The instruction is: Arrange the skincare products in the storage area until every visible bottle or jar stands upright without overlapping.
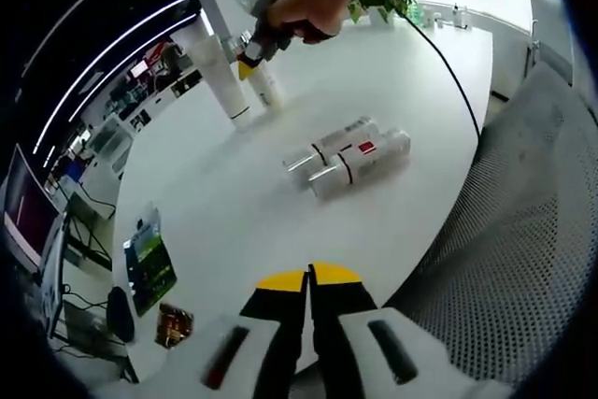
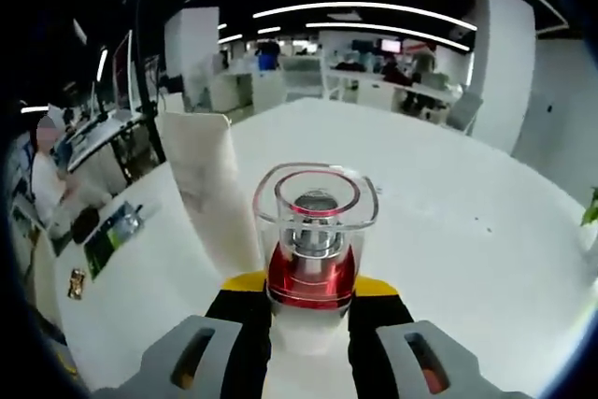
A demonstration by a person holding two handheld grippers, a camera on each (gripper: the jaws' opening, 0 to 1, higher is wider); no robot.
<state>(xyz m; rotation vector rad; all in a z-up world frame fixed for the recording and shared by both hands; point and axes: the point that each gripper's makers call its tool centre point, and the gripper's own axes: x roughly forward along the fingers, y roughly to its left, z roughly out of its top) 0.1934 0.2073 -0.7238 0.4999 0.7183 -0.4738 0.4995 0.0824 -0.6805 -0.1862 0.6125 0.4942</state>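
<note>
Pinching a bottle with a clear cap and red collar [image 2: 315, 231] between its yellow-tipped jaws, the right hand-held gripper [image 2: 313, 301] holds it upright above the white surface [image 2: 448, 231], just beside a tall white tube [image 2: 210, 184]. In the left gripper view the same pair stands at the far side: the tall tube [image 1: 222, 77] upright, the small bottle [image 1: 263, 86] under the person's hand [image 1: 304, 11]. Two white bottles [image 1: 350, 158] lie on their sides, touching each other, in the middle of the surface. The left hand-held gripper [image 1: 308, 279] has its jaws pressed together and carries nothing. The lying bottles look rigid, smooth and round, so likely light but prone to rolling or slipping; the mid-body, below the cap band, seems the safest hold. The clear cap appears hard and possibly brittle.
</note>
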